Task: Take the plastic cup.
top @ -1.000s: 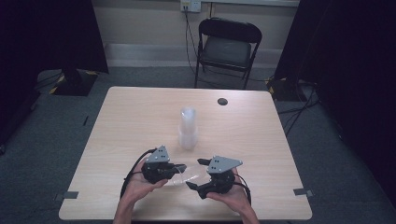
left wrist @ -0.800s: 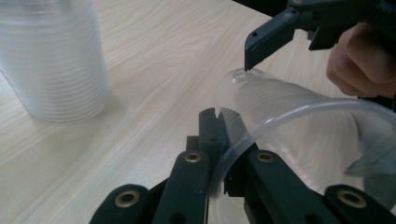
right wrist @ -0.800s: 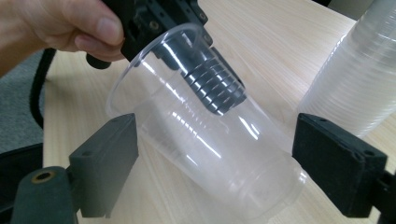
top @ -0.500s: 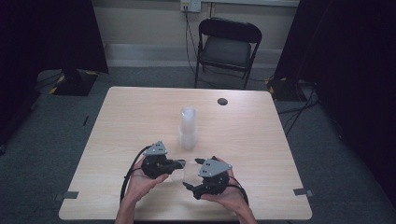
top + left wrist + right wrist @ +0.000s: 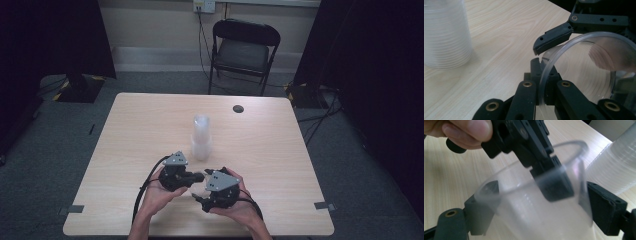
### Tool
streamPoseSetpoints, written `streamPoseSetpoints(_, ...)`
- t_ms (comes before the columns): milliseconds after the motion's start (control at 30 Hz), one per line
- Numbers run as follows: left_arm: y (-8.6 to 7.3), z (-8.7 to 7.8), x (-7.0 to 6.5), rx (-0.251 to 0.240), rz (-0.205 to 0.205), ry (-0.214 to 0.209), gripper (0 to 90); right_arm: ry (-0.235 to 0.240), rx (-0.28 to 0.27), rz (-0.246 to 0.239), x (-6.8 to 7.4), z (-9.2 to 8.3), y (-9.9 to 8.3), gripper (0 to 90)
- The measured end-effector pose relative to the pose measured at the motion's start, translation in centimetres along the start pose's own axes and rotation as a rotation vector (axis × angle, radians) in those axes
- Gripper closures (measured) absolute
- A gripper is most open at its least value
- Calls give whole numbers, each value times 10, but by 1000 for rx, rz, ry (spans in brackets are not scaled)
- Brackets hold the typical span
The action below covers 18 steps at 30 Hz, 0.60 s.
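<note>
**Ana:** From above, what is on the table (image 5: pixel 130 130)?

**Ben:** Near its middle stands a stack of clear plastic cups (image 5: pixel 201 140), nested one in another, upright, mouth down as far as I can tell. Just in front of it two hands meet. The left gripper (image 5: pixel 197 176) points right, the right gripper (image 5: pixel 202 200) points left, and they lie close together. A single clear cup between them is too faint to make out from here. A small dark disc (image 5: pixel 238 108) lies near the far edge, and a folding chair (image 5: pixel 243 50) stands beyond the table.

**Ana:** And along the left gripper's jaws?

**Ben:** Its jaws are pinched tight on the rim of the single clear cup (image 5: pixel 584 72): one jaw inside the wall, one outside. The cup lies on its side, mouth toward the camera, with nothing in it. A jaw of the right gripper (image 5: pixel 554 38) rests just at the cup's upper edge. The stack (image 5: pixel 445 35) stands to the left, apart from it.

**Ana:** The right gripper view?

**Ben:** The cup (image 5: pixel 536 215) sits between its two jaws, which stand wide and have just been closing in. Whether the pads press the wall yet, I cannot tell. The left gripper (image 5: pixel 541 167) reaches down over the rim, a thumb (image 5: pixel 466 130) on its body. The stack (image 5: pixel 616 167) slants across the right.
</note>
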<state>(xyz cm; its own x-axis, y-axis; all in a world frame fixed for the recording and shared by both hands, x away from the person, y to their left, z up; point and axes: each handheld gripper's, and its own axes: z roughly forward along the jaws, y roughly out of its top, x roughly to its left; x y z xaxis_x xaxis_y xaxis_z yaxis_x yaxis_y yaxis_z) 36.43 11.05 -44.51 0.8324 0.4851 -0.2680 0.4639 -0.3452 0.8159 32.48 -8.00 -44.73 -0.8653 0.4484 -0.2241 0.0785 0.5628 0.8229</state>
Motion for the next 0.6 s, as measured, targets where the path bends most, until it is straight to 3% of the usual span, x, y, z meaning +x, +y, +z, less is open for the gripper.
streamPoseSetpoints(233, 0, 3, 1, 50, -29, 15, 881, -15, -1, -31, 4, 2, 4, 192)
streamPoseSetpoints(333, 0, 1, -1, 66, -18, 32, 884, -8, 2, -46, 7, 4, 4, 197)
streamPoseSetpoints(600, 1, 1, 1, 83, -31, 12, 888, 3, 6, -67, 8, 5, 9, 209)
